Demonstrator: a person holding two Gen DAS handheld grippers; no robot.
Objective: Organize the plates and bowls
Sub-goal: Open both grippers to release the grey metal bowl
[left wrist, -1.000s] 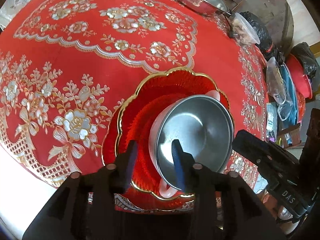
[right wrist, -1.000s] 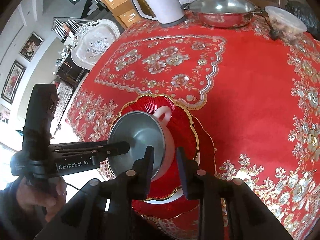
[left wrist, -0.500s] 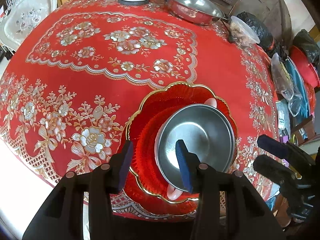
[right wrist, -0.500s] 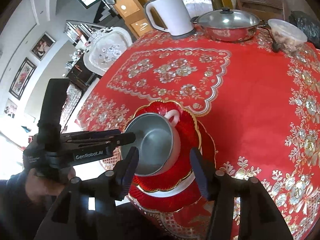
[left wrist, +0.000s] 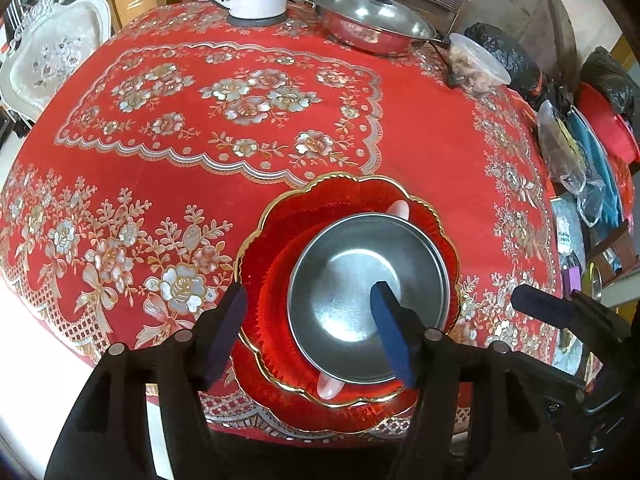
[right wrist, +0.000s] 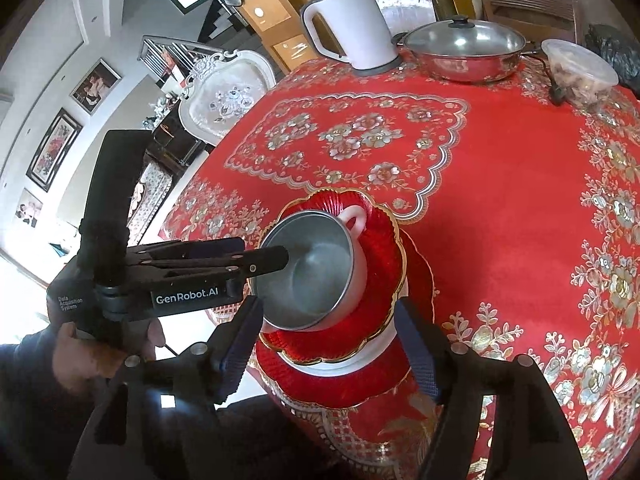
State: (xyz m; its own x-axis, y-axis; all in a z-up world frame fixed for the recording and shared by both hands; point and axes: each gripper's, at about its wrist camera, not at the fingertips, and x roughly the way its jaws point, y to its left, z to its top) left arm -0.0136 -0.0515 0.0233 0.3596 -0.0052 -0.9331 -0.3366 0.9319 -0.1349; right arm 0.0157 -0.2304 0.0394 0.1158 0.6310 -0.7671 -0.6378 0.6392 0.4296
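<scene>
Both tools now spread wide, holding nothing: left tool (left wrist: 308, 320), right tool (right wrist: 332, 344). Released steel bowl (left wrist: 366, 304) sits nested on red plates (left wrist: 280, 248) at desk (left wrist: 420, 128) edge. Stack looks done.

White walls, framed pictures (right wrist: 56, 148), ornate white chair (right wrist: 224, 92), wooden cabinets (right wrist: 276, 20), bright window light.

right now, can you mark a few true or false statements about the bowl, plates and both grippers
1. The metal bowl sits on the red plate. True.
2. The left gripper is shut on the bowl. False: it is open.
3. The right gripper is open. True.
4. The lidded pan is stacked on the plates. False: it stands apart at the far side of the table.
5. The white kettle lies tipped over. False: it stands upright.
</scene>
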